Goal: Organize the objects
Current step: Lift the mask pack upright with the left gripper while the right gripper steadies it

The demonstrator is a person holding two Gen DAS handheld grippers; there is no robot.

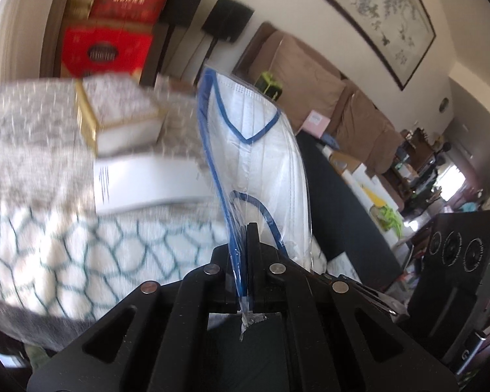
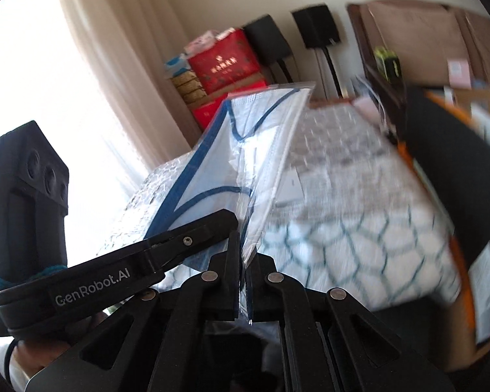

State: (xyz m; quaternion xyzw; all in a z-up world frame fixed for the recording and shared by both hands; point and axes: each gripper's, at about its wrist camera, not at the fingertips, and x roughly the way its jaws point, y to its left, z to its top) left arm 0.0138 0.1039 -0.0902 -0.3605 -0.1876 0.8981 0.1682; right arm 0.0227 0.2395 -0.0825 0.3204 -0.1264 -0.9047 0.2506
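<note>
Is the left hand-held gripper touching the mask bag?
Touching. In the left wrist view, the left hand-held gripper is shut on the mask bag's clear plastic edge, which runs down between its closed fingers.

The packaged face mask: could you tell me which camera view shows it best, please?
The left wrist view: the packaged face mask stands sharp and unobstructed. In the right wrist view the mask is blurred, and the left hand-held gripper covers its lower part.
</note>
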